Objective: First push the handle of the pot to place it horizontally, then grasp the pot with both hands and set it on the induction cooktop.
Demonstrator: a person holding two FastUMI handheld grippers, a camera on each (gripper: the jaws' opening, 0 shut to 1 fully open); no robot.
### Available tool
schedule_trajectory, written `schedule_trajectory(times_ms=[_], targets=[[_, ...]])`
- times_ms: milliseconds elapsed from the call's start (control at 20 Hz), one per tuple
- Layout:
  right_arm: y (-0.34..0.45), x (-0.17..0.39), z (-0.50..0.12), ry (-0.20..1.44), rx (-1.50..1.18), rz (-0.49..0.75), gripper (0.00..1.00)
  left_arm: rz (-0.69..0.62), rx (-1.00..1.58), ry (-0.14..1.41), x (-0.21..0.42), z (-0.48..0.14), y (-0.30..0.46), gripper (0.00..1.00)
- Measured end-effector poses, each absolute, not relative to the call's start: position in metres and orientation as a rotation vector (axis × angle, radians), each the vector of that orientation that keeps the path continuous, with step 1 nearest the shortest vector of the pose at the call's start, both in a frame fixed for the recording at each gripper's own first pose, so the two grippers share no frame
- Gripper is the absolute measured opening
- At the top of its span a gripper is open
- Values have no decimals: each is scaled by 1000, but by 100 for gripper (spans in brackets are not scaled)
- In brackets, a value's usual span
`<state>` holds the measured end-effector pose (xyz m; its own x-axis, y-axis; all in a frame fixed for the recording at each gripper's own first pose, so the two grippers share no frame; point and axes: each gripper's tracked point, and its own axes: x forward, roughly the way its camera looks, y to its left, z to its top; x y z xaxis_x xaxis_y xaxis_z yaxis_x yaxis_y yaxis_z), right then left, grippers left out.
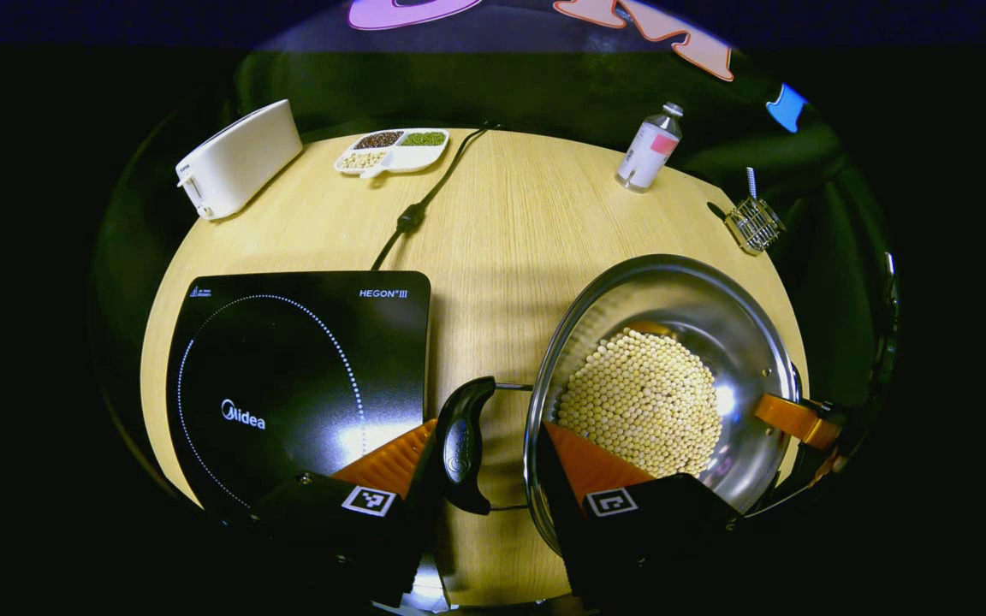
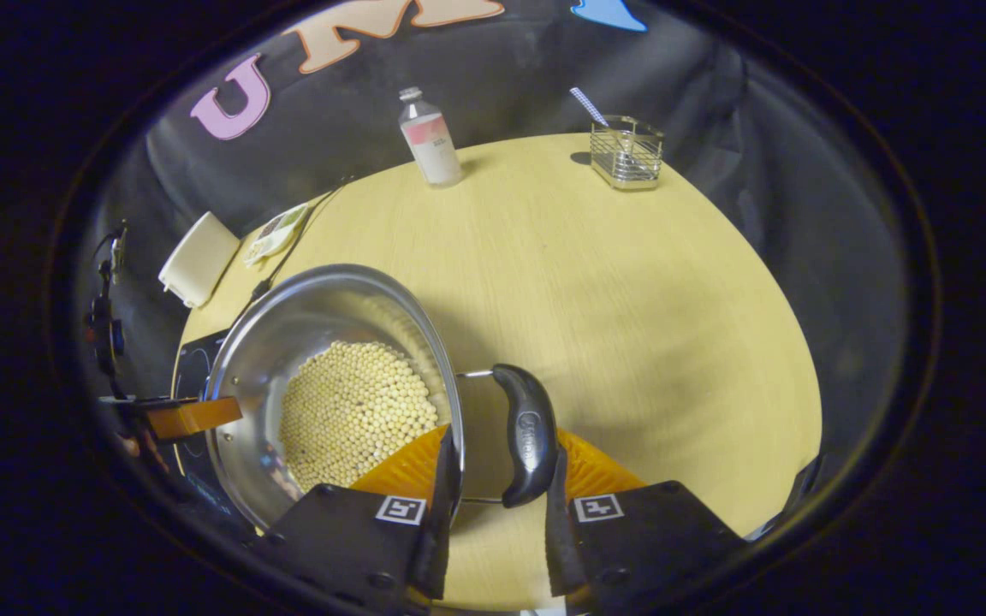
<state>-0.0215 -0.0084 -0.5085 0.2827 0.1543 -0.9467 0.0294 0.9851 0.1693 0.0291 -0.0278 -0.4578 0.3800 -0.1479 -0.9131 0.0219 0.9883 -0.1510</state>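
Two grippers straddled the pot's [image 1: 720, 342] handles. The left gripper [image 1: 486, 466] stood wide around one handle [image 1: 463, 445], one finger inside the rim over the beans [image 1: 643, 402]; contact was unclear. The right gripper [image 2: 493, 470] stood likewise around the other handle [image 2: 525, 441]. The pot sat on the table [image 1: 510, 222] beside the cooktop [image 1: 288, 376], whose near edge was hidden. Farther off stood a bottle [image 1: 649, 150].

Toaster [image 1: 236, 158], divided snack tray [image 1: 393, 151], bottle [image 1: 649, 147], wire holder [image 1: 753, 224].

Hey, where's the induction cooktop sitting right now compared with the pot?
In the left gripper view the induction cooktop lies flat on the wooden table, left of the pot of beans, with a strip of bare table between them and the white toaster behind it.
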Motion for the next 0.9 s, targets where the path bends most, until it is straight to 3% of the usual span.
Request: schedule_trajectory(times_ms=[100,150,250,300,350,650,700,750,900], targets=[[-6,-24,-501,1280,165,97,48,-102,-112,1161,27,-450,-24,66],[-3,-24,-496,1278,166,103,42,-97,-107,1156,25,-445,-23,66],[1,-24,-487,1276,167,118,48,-79,-105,1143,19,-434,-17,68],[5,-22,-483,1270,165,131,43,-67,-106,1134,17,-428,-13,66],[8,-21,-478,1263,162,147,48,-54,-109,1125,15,-422,-10,66],[43,-13,-453,1220,151,283,48,68,-136,1072,-9,-389,22,66],[50,-14,-451,1221,149,308,42,93,-143,1065,-15,-385,28,66],[57,-15,-449,1221,145,333,48,116,-148,1060,-21,-383,33,66],[75,-19,-445,1217,134,392,48,177,-172,1053,-39,-377,49,66]])
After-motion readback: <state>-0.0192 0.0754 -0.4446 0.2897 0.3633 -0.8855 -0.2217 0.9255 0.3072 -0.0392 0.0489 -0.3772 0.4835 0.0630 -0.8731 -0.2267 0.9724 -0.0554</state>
